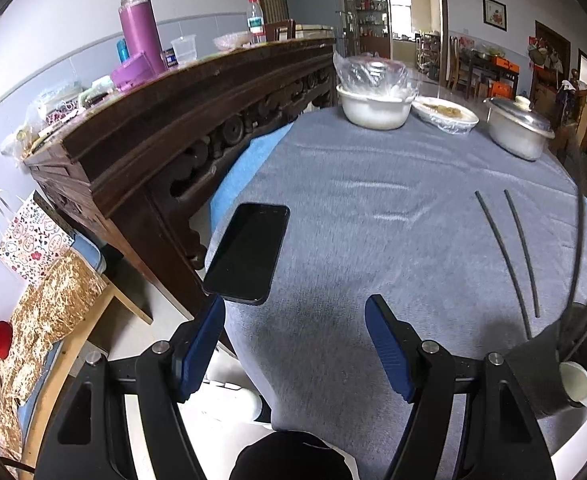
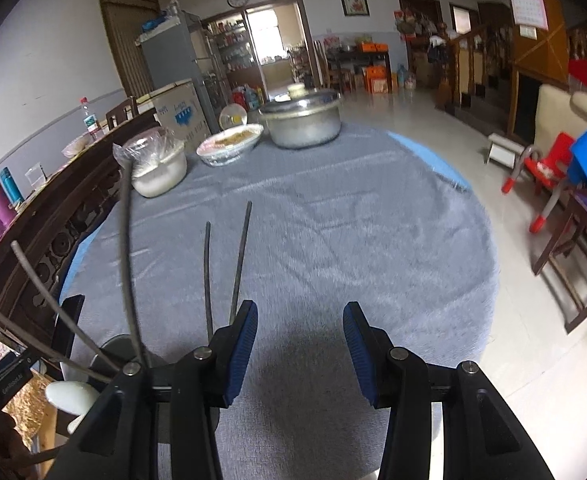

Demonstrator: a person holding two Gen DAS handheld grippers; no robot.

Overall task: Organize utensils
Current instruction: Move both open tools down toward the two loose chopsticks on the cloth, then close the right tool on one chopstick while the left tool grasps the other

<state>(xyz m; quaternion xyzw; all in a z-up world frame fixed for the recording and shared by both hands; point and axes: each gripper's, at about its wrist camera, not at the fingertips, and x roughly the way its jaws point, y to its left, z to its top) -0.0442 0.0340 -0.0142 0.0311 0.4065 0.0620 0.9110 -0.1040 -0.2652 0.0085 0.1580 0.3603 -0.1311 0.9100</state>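
two black chopsticks (image 1: 509,256) loose on desk cloth (image 1: 373,208); three more in dark holder (image 2: 121,346), plus one white spoon (image 2: 71,398). one phone (image 1: 249,252). two bowls (image 1: 373,114), one lidded pot (image 1: 519,128).

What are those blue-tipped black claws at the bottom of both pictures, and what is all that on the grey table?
They are hand-held grippers, one in each of a person's hands, each carrying a wide-angle camera that looks forward along its two fingers. One picture comes from the left gripper, the other from the right gripper. Both stand open with nothing between the jaws.

Below them is a table under a grey cloth. On it lie two loose dark chopsticks, a black phone at the left edge, and, at the far side, a white bowl covered with plastic, a shallow dish of food and a lidded metal pot. A dark holder near the front edge already has chopsticks and a white spoon standing in it.
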